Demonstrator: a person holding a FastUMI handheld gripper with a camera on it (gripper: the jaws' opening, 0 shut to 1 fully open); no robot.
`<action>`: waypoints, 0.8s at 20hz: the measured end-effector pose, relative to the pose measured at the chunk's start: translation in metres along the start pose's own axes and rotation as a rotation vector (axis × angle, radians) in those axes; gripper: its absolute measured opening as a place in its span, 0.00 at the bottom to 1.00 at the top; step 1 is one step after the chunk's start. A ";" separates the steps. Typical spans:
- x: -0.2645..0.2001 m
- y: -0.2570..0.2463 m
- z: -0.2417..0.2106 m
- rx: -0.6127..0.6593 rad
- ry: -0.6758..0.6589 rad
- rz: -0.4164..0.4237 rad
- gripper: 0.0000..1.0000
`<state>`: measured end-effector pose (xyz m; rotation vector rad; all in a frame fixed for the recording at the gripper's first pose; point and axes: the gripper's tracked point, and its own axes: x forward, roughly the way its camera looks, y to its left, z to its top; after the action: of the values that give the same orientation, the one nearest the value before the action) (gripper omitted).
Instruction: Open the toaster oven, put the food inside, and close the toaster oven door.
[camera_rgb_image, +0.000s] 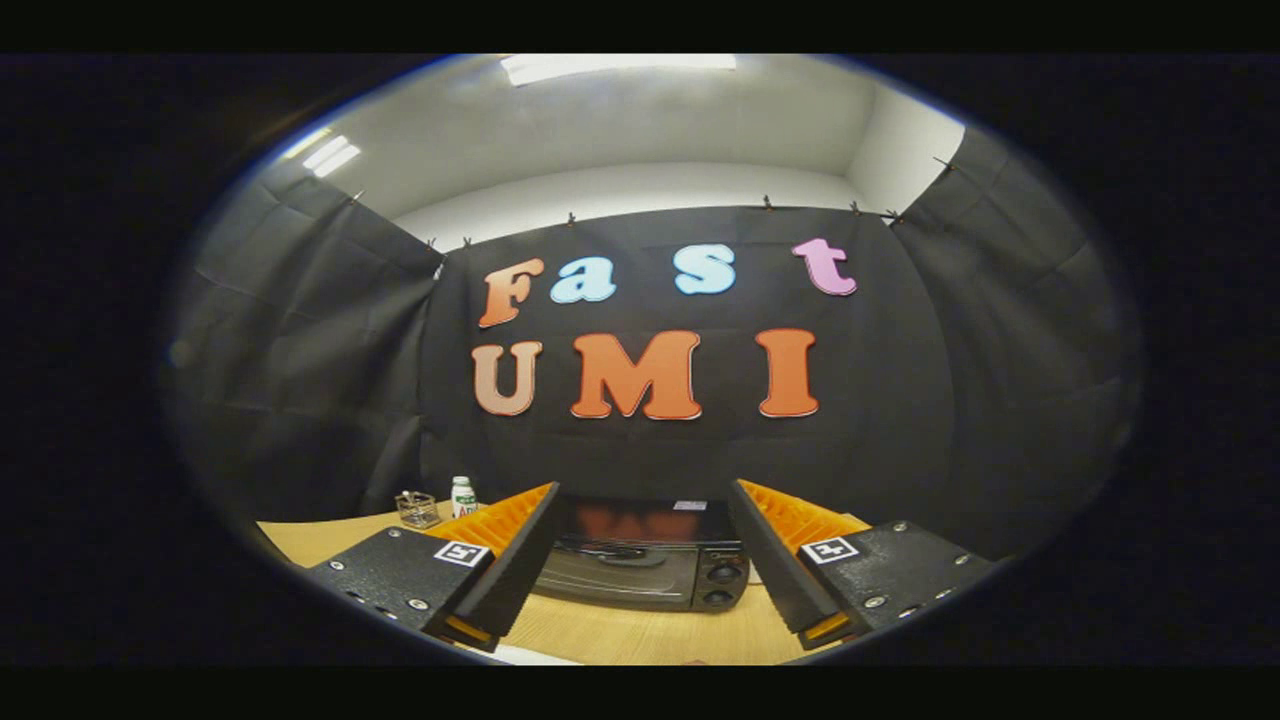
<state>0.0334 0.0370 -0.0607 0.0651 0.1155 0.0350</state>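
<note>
Tongs (640, 560) spread wide, empty. Toaster oven (640, 565) dead ahead between fingers, beyond tips, door shut, long axis crosswise on desk (620, 635). Approach straight forward.

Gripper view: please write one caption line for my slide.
Open tongs frame the closed toaster oven on a wooden table, a small bottle beyond.

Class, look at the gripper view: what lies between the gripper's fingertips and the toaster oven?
Only bare wooden table. The gripper is open, holding nothing, and the toaster oven stands just ahead between its fingers, door closed.
</note>
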 end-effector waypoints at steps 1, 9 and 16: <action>0.006 0.004 -0.006 0.008 0.013 0.009 0.98; 0.050 0.038 -0.045 0.023 0.111 0.054 0.98; 0.085 0.057 -0.093 -0.013 0.198 0.029 0.98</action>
<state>0.1056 0.1027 -0.1591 0.0503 0.3126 0.0707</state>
